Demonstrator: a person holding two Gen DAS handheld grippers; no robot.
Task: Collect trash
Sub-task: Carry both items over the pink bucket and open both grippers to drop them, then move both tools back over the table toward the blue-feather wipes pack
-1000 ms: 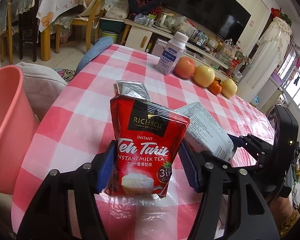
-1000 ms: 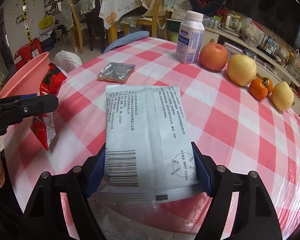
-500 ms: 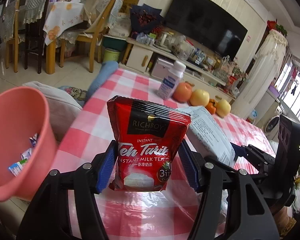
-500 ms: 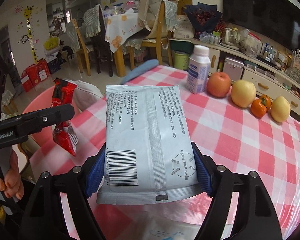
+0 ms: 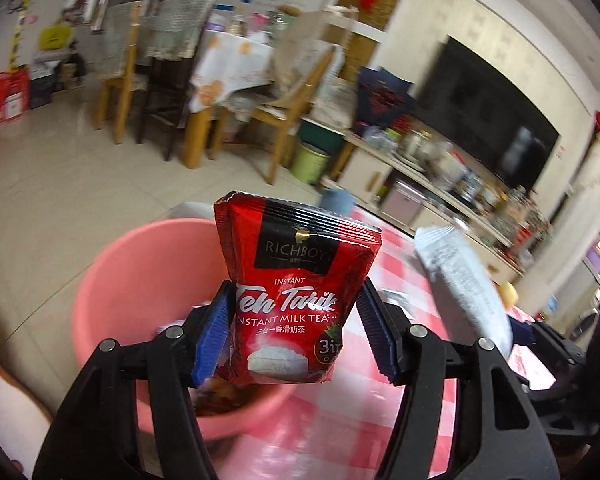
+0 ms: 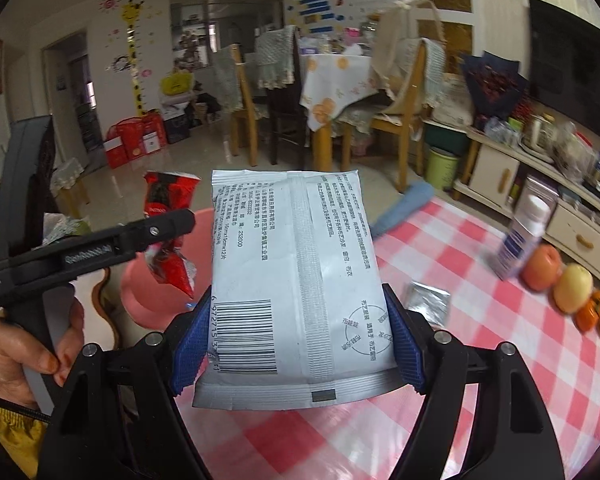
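My left gripper (image 5: 294,332) is shut on a red Teh Tarik milk tea packet (image 5: 290,304) and holds it upright over the pink basin (image 5: 140,276), which has some trash inside. My right gripper (image 6: 296,344) is shut on a white wrapper with a barcode (image 6: 292,280), held above the left edge of the checked table (image 6: 480,360). In the right wrist view the left gripper (image 6: 168,226) with the red packet (image 6: 170,232) hangs over the pink basin (image 6: 160,280). A small silver sachet (image 6: 428,302) lies on the table.
A white bottle (image 6: 520,236) and several fruits (image 6: 568,292) stand at the table's far right. A blue cushion (image 6: 404,204) lies at the table's far edge. Wooden chairs (image 6: 404,120), a dining table and a TV cabinet (image 6: 540,176) are behind.
Both grippers have swung left and up from over the table towards the pink basin, each still holding its packet. The left gripper's red packet is now over the basin.
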